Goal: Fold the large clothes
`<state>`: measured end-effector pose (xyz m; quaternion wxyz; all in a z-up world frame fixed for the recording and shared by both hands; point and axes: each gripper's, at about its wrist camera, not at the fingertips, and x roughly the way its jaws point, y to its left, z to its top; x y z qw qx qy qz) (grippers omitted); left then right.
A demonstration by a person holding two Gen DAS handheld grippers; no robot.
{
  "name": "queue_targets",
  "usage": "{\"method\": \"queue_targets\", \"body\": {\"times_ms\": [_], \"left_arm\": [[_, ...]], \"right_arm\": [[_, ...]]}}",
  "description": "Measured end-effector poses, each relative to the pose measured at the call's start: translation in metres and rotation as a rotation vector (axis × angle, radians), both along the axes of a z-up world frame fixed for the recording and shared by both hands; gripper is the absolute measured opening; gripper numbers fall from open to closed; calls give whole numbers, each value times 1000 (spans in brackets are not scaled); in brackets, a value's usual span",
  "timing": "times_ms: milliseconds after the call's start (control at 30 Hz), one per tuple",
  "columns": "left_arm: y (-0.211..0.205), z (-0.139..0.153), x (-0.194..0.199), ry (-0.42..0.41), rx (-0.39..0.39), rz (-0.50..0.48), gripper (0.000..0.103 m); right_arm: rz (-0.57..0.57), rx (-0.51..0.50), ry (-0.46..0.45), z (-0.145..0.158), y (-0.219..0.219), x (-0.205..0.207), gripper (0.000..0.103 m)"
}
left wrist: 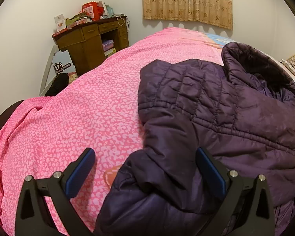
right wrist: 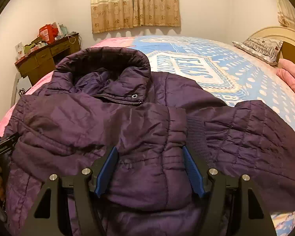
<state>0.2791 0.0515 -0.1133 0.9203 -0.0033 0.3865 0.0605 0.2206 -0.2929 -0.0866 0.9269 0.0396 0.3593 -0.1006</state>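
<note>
A dark purple quilted hooded jacket (right wrist: 127, 122) lies front up on the bed, its hood (right wrist: 112, 59) at the far end and both sleeves folded across the chest. In the left wrist view the jacket (left wrist: 216, 108) fills the right half. My left gripper (left wrist: 145, 163) is open, its fingers straddling the jacket's left edge, with a fold of purple fabric between them. My right gripper (right wrist: 150, 165) is open, its blue pads on either side of a bunched fold of the jacket's lower front. The left gripper's body shows at the left edge of the right wrist view (right wrist: 2, 149).
The bed has a pink patterned cover (left wrist: 78, 118) on the left and a blue-and-white printed sheet (right wrist: 216, 66) on the right. A pillow (right wrist: 259, 49) and headboard stand at the far right. A cluttered wooden desk (left wrist: 92, 37) stands in the corner. Curtains (right wrist: 135, 4) hang behind.
</note>
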Motion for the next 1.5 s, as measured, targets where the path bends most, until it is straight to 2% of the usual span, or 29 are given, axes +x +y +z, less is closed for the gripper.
{"method": "queue_targets", "body": {"times_ms": [233,300,333,467,533,667,767,867,1033,1100,1133,1167,1200,1233,1300,1367,1500], "left_arm": [[1,0,-2,3,-22,-1,103],[4,0,-1,4,-30,-2,103],[5,0,-1,5,-34,-2,103],[9,-1,-1,5,-40,-4,103],[10,-1,-1,6,-48,-5,103],[13,-2,0,9,-61,-8,103],[15,-3,1,12,-63,-10,103],[15,-3,1,13,-69,-11,103],[15,-3,1,15,-67,-12,103],[15,-3,1,15,-63,-12,103],[14,-3,1,15,-64,-11,103],[14,-3,1,16,-65,-12,103],[14,-3,1,16,-66,-12,103],[13,-3,1,16,-66,-11,103],[14,-4,1,20,-75,-12,103],[16,-4,1,26,-98,-15,103],[20,-2,-2,43,-121,-33,103]], "right_arm": [[-28,128,-69,20,-17,-52,68],[-102,172,-102,25,-42,-81,68],[-150,220,-118,25,-60,-96,68],[-423,527,-182,8,-156,-184,68],[-549,640,-231,-1,-193,-230,68],[-764,676,-326,-8,-242,-302,69],[-809,712,-391,-12,-268,-320,71],[-825,803,-452,-21,-294,-323,71],[-874,883,-534,-25,-313,-319,82],[-888,847,-507,-19,-318,-312,80],[-888,800,-460,-13,-318,-307,72],[-899,720,-381,-6,-315,-297,44],[-893,673,-336,-4,-314,-292,26],[-861,648,-311,-1,-313,-285,23],[-837,537,-277,16,-304,-273,18],[-777,405,-300,48,-287,-260,17],[-568,141,-344,118,-220,-222,14]]}}
